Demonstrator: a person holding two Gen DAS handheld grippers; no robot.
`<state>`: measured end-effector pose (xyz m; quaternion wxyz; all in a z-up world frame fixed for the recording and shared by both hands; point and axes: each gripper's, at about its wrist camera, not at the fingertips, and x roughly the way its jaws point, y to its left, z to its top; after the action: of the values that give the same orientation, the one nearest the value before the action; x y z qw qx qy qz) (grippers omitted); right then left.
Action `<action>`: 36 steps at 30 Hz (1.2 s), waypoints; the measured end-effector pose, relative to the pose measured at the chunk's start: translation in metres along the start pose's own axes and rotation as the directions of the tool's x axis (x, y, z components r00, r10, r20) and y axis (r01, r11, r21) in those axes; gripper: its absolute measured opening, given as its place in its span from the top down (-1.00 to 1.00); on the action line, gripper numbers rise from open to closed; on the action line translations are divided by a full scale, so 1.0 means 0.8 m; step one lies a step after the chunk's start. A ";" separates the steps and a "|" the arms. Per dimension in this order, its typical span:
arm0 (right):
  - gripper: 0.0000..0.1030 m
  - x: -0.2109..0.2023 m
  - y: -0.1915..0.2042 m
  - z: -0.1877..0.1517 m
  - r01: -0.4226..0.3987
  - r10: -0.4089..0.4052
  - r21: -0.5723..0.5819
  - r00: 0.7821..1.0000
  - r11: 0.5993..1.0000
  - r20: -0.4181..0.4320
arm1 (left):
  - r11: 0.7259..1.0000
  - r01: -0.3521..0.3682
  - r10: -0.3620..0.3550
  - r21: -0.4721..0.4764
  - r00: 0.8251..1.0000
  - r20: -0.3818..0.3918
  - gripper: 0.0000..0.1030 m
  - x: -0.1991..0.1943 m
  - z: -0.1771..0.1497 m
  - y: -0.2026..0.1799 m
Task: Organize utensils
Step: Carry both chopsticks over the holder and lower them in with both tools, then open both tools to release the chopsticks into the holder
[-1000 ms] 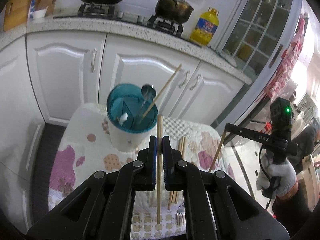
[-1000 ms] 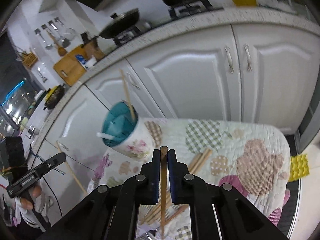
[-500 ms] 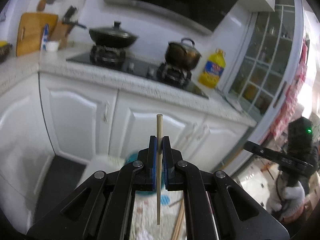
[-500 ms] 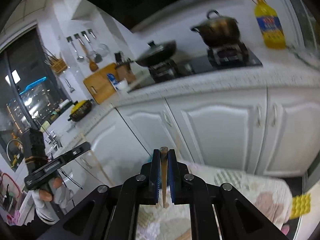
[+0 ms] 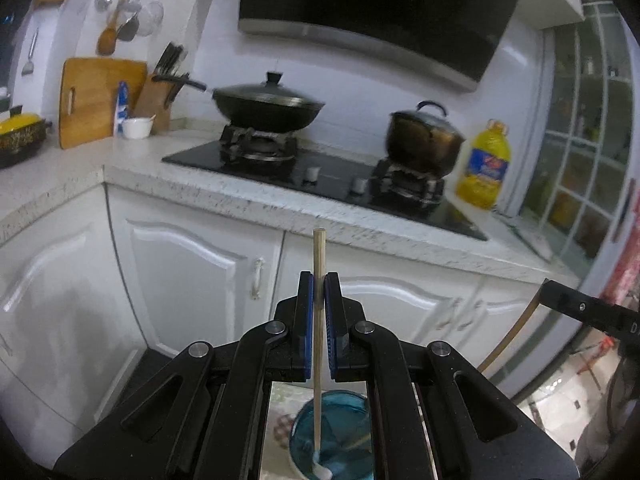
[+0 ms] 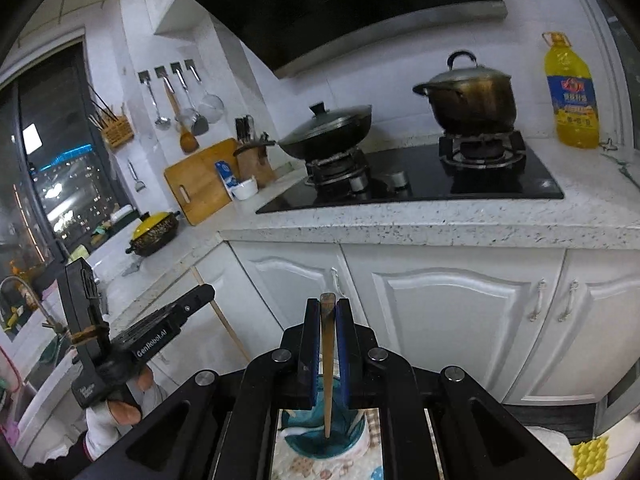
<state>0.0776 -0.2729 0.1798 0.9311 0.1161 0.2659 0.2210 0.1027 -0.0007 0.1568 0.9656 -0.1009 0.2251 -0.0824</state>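
Beneath far white cabinets (image 5: 192, 276), the left gripper (image 5: 319, 288) grasps a chopstick (image 5: 318, 344) upright over the blue holder (image 5: 340, 436), while the right gripper (image 6: 327, 316) clenches another chopstick (image 6: 327, 376) above the same holder (image 6: 316, 436), so next comes lowering and releasing.

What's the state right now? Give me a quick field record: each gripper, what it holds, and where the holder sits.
left gripper: shut on a chopstick, held upright
right gripper: shut on a second chopstick, held upright
utensil holder: teal inside, directly below both grippers
chopstick tips: lower ends over the holder opening; whether they touch its bottom cannot be told
already in holder: white-handled utensil
background: wok, pot, oil bottle
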 end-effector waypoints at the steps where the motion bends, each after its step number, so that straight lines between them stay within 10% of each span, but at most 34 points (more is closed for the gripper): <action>1: 0.86 0.012 -0.003 -0.001 0.011 -0.011 -0.003 1.000 1.000 -0.005 | 1.000 -0.011 0.011 -0.003 1.000 -0.014 0.92 0.013 -0.006 0.002; 18: 0.84 0.125 -0.032 -0.092 0.013 -0.005 0.032 0.976 0.999 -0.220 | 0.998 -0.040 0.048 0.046 0.978 -0.202 0.92 0.072 -0.095 0.003; 23: 0.41 0.112 -0.038 -0.100 -0.016 0.031 0.072 0.977 0.997 -0.213 | 0.999 -0.026 0.036 0.045 0.973 -0.228 0.61 0.063 -0.102 0.006; 36: 0.23 0.069 -0.016 -0.120 0.014 -0.012 0.008 0.979 1.000 -0.202 | 1.000 -0.016 0.019 0.016 0.972 -0.235 0.32 0.020 -0.110 0.012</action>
<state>0.0720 -0.2487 0.0711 0.9001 0.0957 0.3610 0.2243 0.0780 -0.0084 0.0706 0.9335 -0.0816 0.3382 -0.0869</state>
